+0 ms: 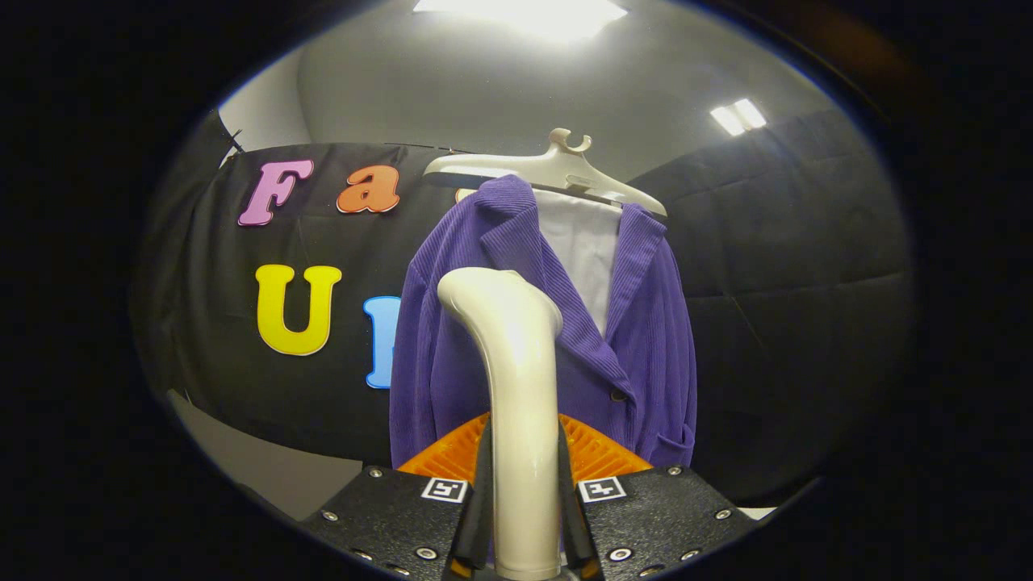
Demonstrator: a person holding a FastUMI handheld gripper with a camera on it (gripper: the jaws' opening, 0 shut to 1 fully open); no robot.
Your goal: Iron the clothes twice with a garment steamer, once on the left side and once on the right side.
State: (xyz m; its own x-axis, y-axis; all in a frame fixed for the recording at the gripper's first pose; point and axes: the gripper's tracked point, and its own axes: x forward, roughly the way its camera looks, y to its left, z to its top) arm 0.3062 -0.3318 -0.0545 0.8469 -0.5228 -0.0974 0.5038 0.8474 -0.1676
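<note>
A cream garment steamer (516,387) stands upright between my fingers, and my gripper (523,492) is shut on its handle. Its curved head (492,294) leans toward the left front of a purple corduroy jacket (646,323), close to the fabric or touching it; I cannot tell which. The jacket hangs on a white hanger (557,169) just beyond the fingers, with a white lining (585,250) showing between its lapels. A dark button (618,395) and a patch pocket (674,444) show on its right half. The steamer hides part of the jacket's left half.
Black cloth booth walls (775,266) stand behind the jacket on both sides. A grey ceiling with bright lamps (738,117) is above. A pale surface (266,468) lies low to the left of the fingers.
</note>
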